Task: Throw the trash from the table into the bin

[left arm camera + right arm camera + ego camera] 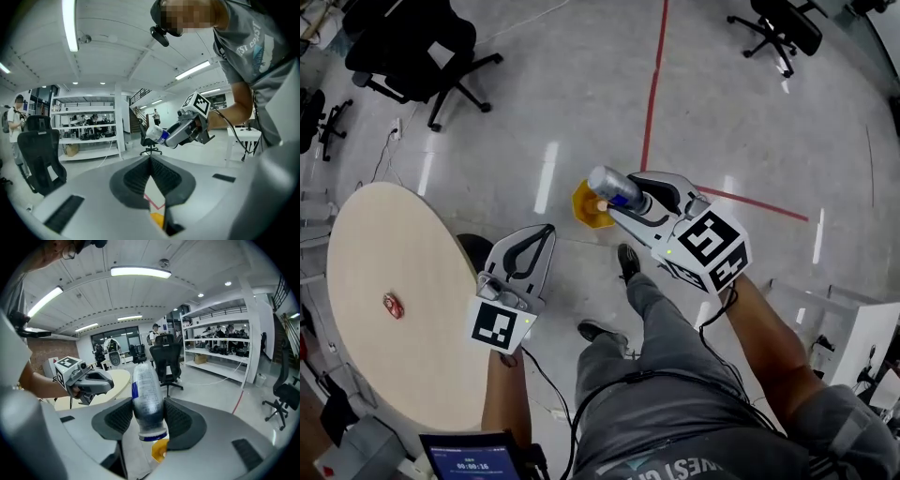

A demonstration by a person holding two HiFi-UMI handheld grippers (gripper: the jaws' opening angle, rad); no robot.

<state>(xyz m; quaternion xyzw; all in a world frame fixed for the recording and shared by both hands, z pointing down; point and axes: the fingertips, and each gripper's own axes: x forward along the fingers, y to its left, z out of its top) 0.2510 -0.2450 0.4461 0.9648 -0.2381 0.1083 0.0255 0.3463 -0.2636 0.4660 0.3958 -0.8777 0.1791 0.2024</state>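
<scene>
1. The yellow bin point(584, 212) stands alone on open floor point(581, 94). In the head view only the can point(612, 185), clamped in the right gripper point(625, 194), crosses its mouth.
2. The person's shoes point(627, 262) and legs crowd the bin's near side.
3. The left gripper point(548, 230), jaws closed on nothing, hangs between the round table point(366, 244) and the bin, touching neither.
4. The tabletop is open all round one small red scrap point(393, 305).
5. Office chairs point(417, 47) stand well beyond.

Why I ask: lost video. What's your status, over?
Right gripper shut on can, over yellow bin. Left gripper shut, empty. Red scrap on table. Nothing in the way.
</scene>
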